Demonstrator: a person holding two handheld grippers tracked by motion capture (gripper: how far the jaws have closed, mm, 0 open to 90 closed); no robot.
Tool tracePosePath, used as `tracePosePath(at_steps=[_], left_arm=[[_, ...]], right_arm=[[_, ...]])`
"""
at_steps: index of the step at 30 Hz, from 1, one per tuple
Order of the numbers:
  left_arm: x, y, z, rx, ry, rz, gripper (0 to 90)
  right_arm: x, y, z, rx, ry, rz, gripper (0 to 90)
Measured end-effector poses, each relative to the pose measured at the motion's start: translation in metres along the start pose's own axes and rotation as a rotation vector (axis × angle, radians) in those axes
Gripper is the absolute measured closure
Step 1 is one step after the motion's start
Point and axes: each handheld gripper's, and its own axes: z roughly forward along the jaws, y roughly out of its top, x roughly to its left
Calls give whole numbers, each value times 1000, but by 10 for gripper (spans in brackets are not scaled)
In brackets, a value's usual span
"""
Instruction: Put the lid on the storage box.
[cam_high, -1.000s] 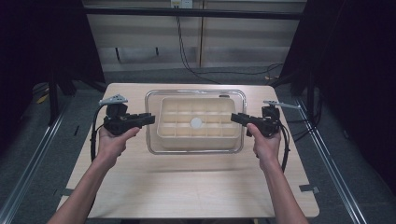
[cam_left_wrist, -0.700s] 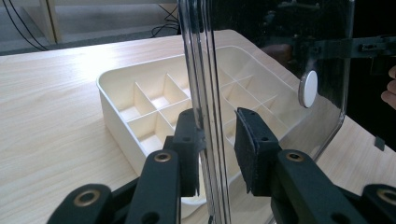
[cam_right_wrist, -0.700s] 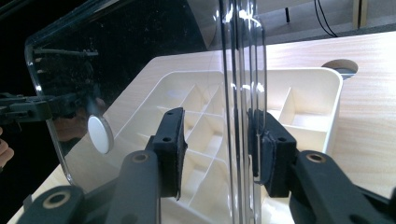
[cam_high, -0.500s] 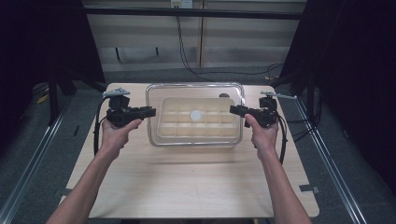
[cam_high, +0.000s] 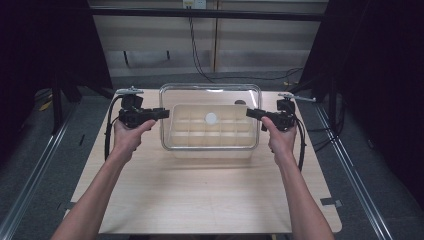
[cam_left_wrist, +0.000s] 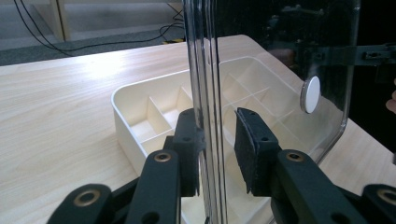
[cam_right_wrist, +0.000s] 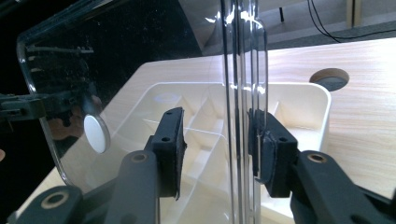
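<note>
Clear lid (cam_high: 210, 102) held tilted above the cream divided tray (cam_high: 210, 135) at the table's (cam_high: 200, 200) far middle, left gripper (cam_high: 161, 114) clamped on its left edge, right gripper (cam_high: 250, 113) at its right edge — one pad touching, the other apart.

We see a pale wooden table (cam_high: 200, 200) with rounded corners, standing on a grey floor (cam_high: 30, 165). A cream tray (cam_high: 210, 150) split into compartments sits directly on it, toward the far middle. A round hole (cam_right_wrist: 329, 77) shows in the tabletop beyond the tray's far corner. Two strips of tape (cam_high: 331, 202) mark the table's near edges.
</note>
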Motion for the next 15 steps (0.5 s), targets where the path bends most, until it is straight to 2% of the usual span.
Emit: tracePosePath(at_steps=[5,15], left_arm=[[5,1,4,-6,7,-20,708],[10,2,14,-3,7,-40,702]], right_arm=[[-1,3,6,9,-14,-11,575],[-7,6,11,31,-25,3,576]])
